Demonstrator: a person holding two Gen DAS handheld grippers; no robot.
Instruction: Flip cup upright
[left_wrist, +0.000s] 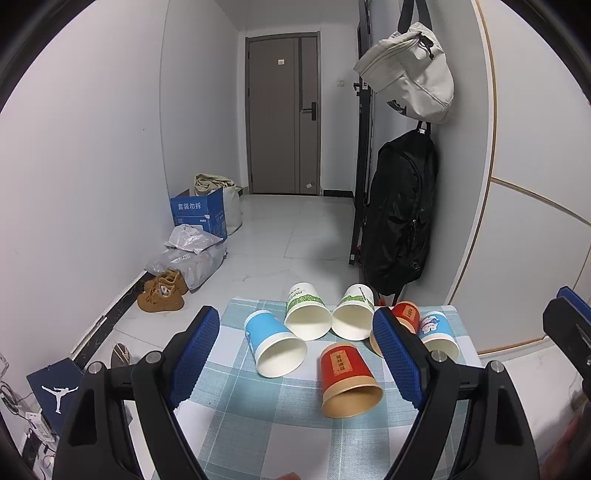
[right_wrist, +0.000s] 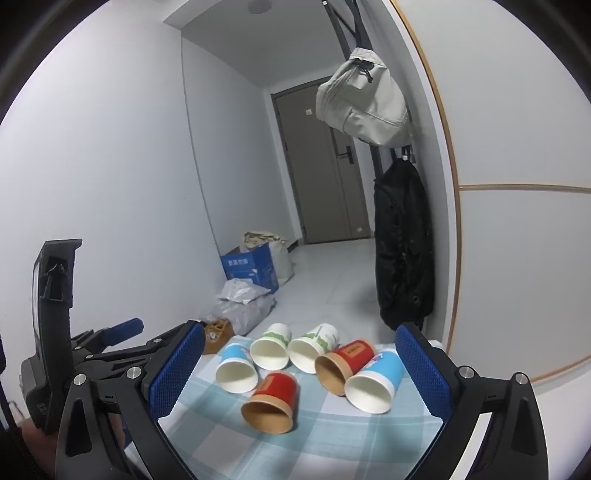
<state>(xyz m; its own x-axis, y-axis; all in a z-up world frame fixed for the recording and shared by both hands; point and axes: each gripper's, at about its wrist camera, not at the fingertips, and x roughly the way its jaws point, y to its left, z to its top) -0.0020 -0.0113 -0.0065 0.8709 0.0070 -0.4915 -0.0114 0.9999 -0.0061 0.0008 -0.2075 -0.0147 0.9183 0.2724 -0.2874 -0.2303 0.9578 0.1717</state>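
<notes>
Several paper cups lie on their sides on a blue-checked tablecloth (left_wrist: 258, 424), mouths toward me. The nearest is a red cup (left_wrist: 347, 376), also seen in the right wrist view (right_wrist: 275, 400). Behind it lie a blue cup (left_wrist: 271, 347), two green-and-white cups (left_wrist: 306, 312) (left_wrist: 354, 312), a second red cup (left_wrist: 404, 314) and a second blue cup (left_wrist: 437, 330). My left gripper (left_wrist: 295, 354) is open and empty, hovering above the near cups. My right gripper (right_wrist: 301, 369) is open and empty, above the cloth's near side.
The small table ends just beyond the cups. Past it on the floor are brown shoes (left_wrist: 162, 291), plastic bags (left_wrist: 192, 254) and a blue box (left_wrist: 199, 214). A black backpack (left_wrist: 400, 210) and a white bag (left_wrist: 410, 74) hang on the right wall. A door (left_wrist: 284, 110) is at the far end.
</notes>
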